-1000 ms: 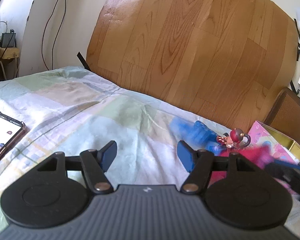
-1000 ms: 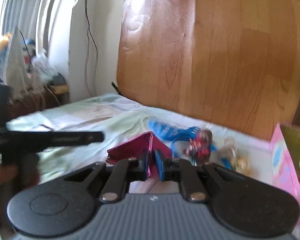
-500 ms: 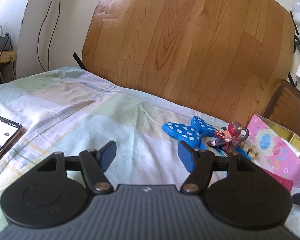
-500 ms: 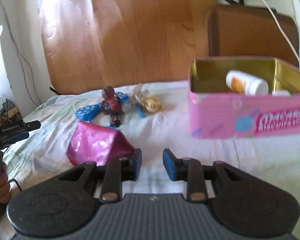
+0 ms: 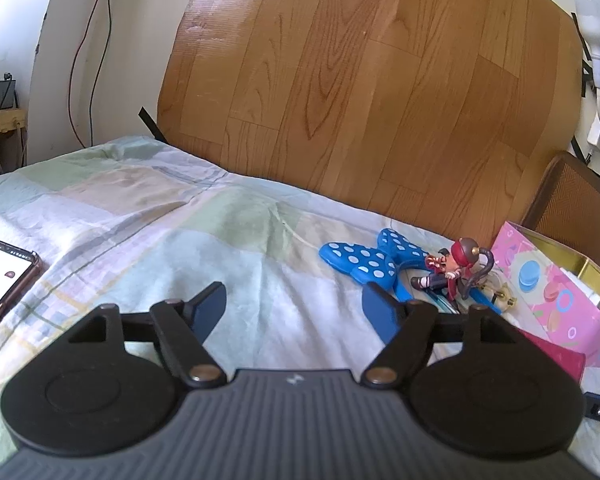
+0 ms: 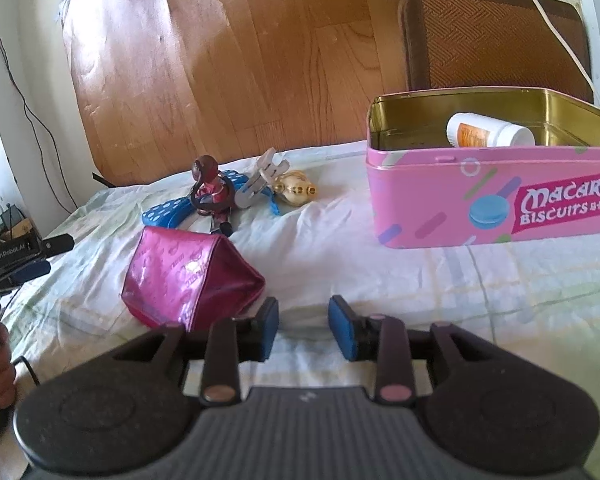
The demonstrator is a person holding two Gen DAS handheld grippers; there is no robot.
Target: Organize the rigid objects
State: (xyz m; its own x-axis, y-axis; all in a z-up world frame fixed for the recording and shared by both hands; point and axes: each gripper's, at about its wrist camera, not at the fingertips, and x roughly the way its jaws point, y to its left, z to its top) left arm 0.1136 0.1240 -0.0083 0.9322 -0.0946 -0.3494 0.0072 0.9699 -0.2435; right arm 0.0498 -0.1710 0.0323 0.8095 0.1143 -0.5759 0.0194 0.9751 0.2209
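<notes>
Your right gripper [image 6: 303, 328] hangs low over the bedsheet [image 6: 380, 264] with its blue pads a small way apart; the jaws have just been opening and nothing sits between them. Just beyond its left finger lies one shiny magenta pouch [image 6: 188, 280], touching nothing else. Your left gripper [image 5: 294, 306] has also just been widening and stands broadly spread over bare sheet, holding nothing.

Past the pouch, a small cluster of loose things crowds together near the wood-grain board [image 6: 220, 60]: one blue polka-dot bow [image 5: 364, 260], one red-clad figurine [image 6: 212, 188] lying across it, one grey clip-like piece [image 6: 260, 180] leaning on the figurine, and one cream-and-gold trinket [image 6: 296, 192] just beside that. What the trinket is, you probably cannot settle from this view.

To the right stands one open pink biscuit tin [image 6: 480, 200], well apart from the cluster, with one white bottle [image 6: 488, 130] lying on its side inside. Open sheet lies between your right gripper and the tin's near wall.

At the far left edge of the left wrist view, one phone [image 5: 4, 276] lies on the sheet with its screen lit. A brown woven chair back [image 6: 492, 36] rises behind the tin.
</notes>
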